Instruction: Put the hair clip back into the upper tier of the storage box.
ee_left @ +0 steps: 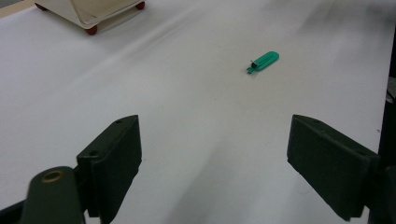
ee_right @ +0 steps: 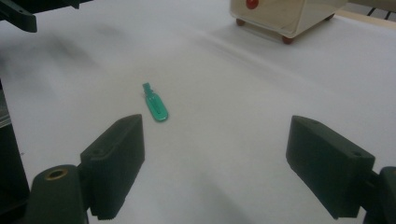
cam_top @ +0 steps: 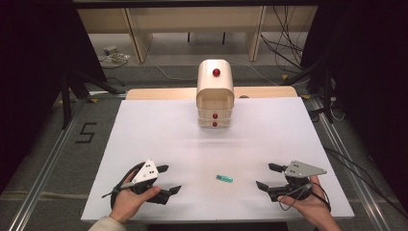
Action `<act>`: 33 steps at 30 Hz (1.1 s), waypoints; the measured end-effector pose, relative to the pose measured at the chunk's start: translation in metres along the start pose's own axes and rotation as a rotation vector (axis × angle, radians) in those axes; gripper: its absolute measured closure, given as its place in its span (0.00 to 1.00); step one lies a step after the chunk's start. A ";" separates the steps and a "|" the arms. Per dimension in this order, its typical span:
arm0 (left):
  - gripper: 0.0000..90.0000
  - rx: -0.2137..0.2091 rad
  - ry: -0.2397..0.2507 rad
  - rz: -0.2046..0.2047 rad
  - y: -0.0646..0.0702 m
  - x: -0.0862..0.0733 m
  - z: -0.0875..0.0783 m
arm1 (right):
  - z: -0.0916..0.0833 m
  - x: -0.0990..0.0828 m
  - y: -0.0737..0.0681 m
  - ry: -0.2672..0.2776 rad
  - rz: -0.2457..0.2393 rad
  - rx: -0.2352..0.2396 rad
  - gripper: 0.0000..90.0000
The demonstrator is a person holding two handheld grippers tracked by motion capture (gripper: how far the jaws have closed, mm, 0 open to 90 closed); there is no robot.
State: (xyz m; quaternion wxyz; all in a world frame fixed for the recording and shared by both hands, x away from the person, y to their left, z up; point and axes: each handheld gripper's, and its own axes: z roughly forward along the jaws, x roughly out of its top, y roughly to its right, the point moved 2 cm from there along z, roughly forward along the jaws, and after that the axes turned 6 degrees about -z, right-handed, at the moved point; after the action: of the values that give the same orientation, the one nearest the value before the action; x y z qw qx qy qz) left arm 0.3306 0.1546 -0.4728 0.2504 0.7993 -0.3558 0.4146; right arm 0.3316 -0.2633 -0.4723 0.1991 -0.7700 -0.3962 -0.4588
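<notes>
Your left gripper [cam_top: 166, 179] and right gripper [cam_top: 269, 176] gape wide, empty, flanking green clip [cam_top: 224, 178]; either could reach it; drawer unit [cam_top: 215, 94] well apart

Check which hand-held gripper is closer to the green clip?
Right, narrowly. The right hand-held gripper sits just right of the green clip, jaws open toward it. The left hand-held gripper is a bit farther off on the clip's left, also open.

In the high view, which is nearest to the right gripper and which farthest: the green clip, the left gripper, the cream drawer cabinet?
1. Green clip: on the white table, just left of the right gripper.
2. Left gripper: beyond the clip, at the near left.
3. Cream drawer cabinet: at the table's far edge, centre.
</notes>
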 end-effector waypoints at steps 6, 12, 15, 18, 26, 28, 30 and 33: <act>0.20 -0.003 -0.013 -0.009 0.000 -0.002 0.005 | 0.022 0.011 -0.001 -0.022 -0.033 0.020 0.27; 0.21 0.014 -0.014 -0.012 -0.002 -0.002 0.004 | 0.043 0.019 -0.006 -0.048 -0.061 0.051 0.29; 0.21 0.018 -0.017 -0.020 -0.003 -0.003 0.004 | 0.055 0.024 -0.010 -0.060 -0.083 0.075 0.32; 0.21 0.018 -0.016 -0.020 -0.003 -0.003 0.004 | 0.068 0.028 -0.014 -0.077 -0.093 0.094 0.34; 0.22 0.018 -0.018 -0.021 -0.003 -0.002 0.005 | 0.090 0.034 -0.020 -0.106 -0.105 0.124 0.39; 0.22 0.016 -0.019 -0.022 -0.003 -0.003 0.004 | 0.096 0.035 -0.022 -0.118 -0.111 0.132 0.40; 0.22 0.015 -0.017 -0.023 -0.003 -0.003 0.005 | 0.102 0.036 -0.024 -0.129 -0.115 0.137 0.44; 0.22 0.011 -0.015 -0.025 -0.003 -0.003 0.004 | 0.111 0.037 -0.027 -0.154 -0.121 0.159 0.49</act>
State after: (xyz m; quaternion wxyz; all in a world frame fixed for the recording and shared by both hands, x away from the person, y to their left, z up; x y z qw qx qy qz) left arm 0.3341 0.1545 -0.4777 0.2486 0.8079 -0.3454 0.4075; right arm 0.3806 -0.1572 -0.4973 0.2006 -0.7595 -0.4911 -0.3765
